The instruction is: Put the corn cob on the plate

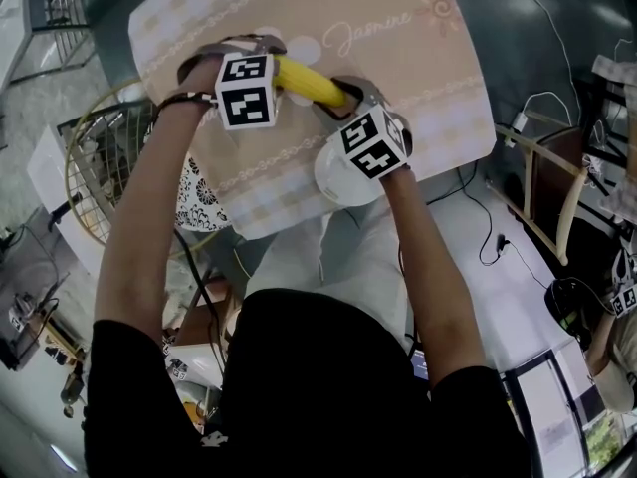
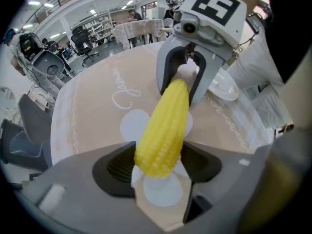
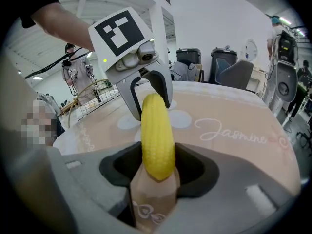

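Bright, wide workshop hall behind, with shelving, office chairs and white beams; in front, a desk (image 1: 453, 118) under a beige patterned cloth (image 1: 299, 182). Grips the corn cob (image 1: 311, 84) from both ends at once: left claw (image 2: 158, 168) clenched on the broad end, right claw (image 3: 157, 165) clenched on the narrower one, dark pads pressing each flank. Holds it roughly level and lifted clear of the cloth, not on the white plate (image 1: 336, 185) set at the near edge of the desk, just under the right claw's marker cube (image 1: 373, 145). Most likely a two-ended hold to stop a smooth, round cob from rolling or swivelling in a single pinch, and to steer it down flat onto the plate close by. Possibly a pale stalk stub at the right claw's end, though too masked by the jaws to be sure. Reads "Jasmine" in flowing pale lettering (image 3: 238, 132) across the cloth, with round petal shapes beside it and a small heart scroll near the edge. Shows only black-and-white squares on the marker cubes, no letters. No brand or label legible anywhere else.
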Motion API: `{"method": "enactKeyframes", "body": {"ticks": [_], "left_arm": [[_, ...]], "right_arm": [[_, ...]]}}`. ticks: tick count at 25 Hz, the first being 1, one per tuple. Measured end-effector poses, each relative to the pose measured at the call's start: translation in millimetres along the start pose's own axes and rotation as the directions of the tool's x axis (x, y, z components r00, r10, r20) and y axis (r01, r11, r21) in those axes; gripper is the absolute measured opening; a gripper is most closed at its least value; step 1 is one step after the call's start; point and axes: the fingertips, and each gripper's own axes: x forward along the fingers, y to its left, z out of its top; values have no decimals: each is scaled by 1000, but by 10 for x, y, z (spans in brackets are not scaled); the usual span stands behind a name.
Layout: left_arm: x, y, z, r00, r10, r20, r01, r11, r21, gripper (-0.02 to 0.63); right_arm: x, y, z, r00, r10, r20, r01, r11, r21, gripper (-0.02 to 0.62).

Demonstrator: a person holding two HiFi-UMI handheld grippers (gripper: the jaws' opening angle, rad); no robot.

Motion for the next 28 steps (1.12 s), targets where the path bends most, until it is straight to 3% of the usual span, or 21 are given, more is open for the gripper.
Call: {"method": "enactKeyframes", "body": {"ticks": [11, 28], "left_arm": [[-150, -157, 115, 999, -4, 32, 5, 1000, -26, 301], [-110, -677, 635, 997, -41, 68, 42, 999, -9, 299]], "right_arm": [[-222, 107, 38, 1000, -5, 0, 5, 1000, -23, 209], [-736, 368, -390, 999, 1, -48, -1, 1000, -4, 209]]}}
